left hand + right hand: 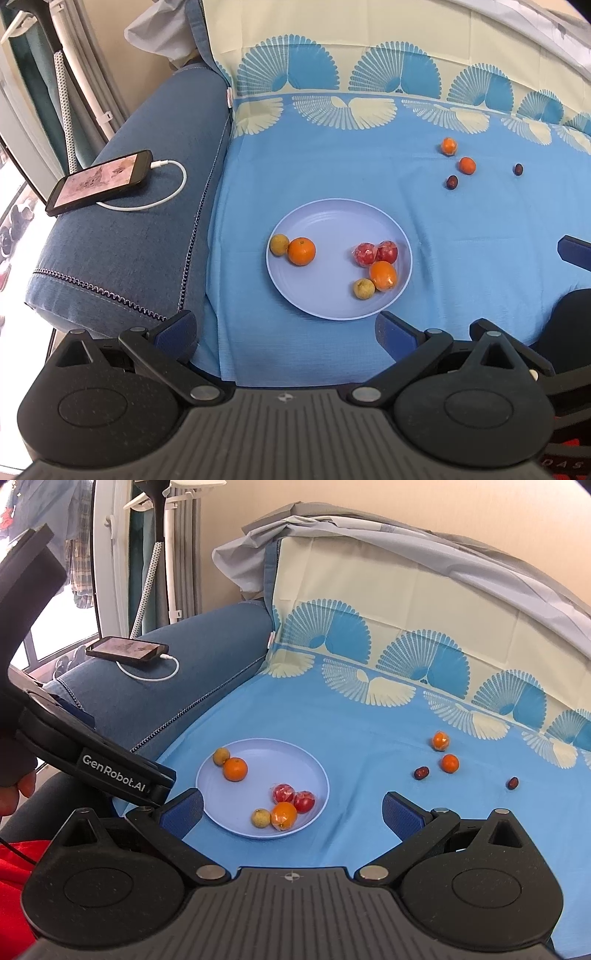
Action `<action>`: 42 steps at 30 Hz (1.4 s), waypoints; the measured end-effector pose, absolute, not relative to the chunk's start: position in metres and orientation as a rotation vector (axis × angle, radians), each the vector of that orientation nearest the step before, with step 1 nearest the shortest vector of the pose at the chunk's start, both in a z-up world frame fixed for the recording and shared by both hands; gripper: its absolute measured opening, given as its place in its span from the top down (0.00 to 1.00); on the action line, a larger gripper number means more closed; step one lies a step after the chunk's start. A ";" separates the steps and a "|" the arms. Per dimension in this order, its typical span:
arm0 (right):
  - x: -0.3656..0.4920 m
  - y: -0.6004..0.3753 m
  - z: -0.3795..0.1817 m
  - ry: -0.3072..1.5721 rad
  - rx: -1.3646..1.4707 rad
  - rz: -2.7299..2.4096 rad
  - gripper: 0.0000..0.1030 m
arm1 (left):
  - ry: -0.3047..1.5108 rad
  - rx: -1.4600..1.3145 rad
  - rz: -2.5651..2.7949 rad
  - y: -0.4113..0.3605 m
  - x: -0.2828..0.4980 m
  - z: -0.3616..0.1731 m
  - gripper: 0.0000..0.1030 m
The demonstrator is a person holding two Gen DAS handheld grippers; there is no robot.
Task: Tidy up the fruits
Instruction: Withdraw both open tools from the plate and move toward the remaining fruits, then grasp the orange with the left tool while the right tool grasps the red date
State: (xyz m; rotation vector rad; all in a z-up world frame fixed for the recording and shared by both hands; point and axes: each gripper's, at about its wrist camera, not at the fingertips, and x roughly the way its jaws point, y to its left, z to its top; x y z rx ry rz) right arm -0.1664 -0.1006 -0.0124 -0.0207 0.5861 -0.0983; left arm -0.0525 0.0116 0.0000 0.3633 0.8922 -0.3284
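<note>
A pale blue plate (332, 221) (258, 749) lies on the blue cloth and holds several fruits: an orange (301, 251) (235, 769) beside a yellowish fruit (279, 244) (221, 756), two wrapped red fruits (375, 253) (293, 796), another orange (383, 275) (283, 815) and a second yellowish fruit (364, 288) (260, 818). Beyond the plate on the cloth lie two small oranges (467, 165) (449, 763) and two dark red fruits (451, 181) (420, 772). My left gripper (286, 328) is open, hovering near the plate's front rim. My right gripper (293, 812) is open above the plate's near side, holding nothing.
A phone (99, 182) (127, 649) on a white charging cable rests on the blue sofa armrest (147, 221) at left. The patterned backrest (406, 609) rises behind the cloth. In the right wrist view a hand (14, 790) holds the left gripper body (110, 775) at left.
</note>
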 end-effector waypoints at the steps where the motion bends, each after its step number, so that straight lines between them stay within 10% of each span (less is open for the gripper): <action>1: -0.164 -0.102 -0.013 0.589 -0.019 -0.100 0.01 | 0.895 0.364 -0.329 0.011 -0.051 0.000 0.00; 26: -0.136 -0.288 -0.055 0.468 0.196 -0.585 0.01 | 0.862 0.477 -0.509 -0.160 0.015 -0.006 0.00; 42: -0.023 -0.506 -0.162 0.547 0.380 -0.845 0.01 | 0.878 0.652 -0.696 -0.390 0.125 -0.125 0.00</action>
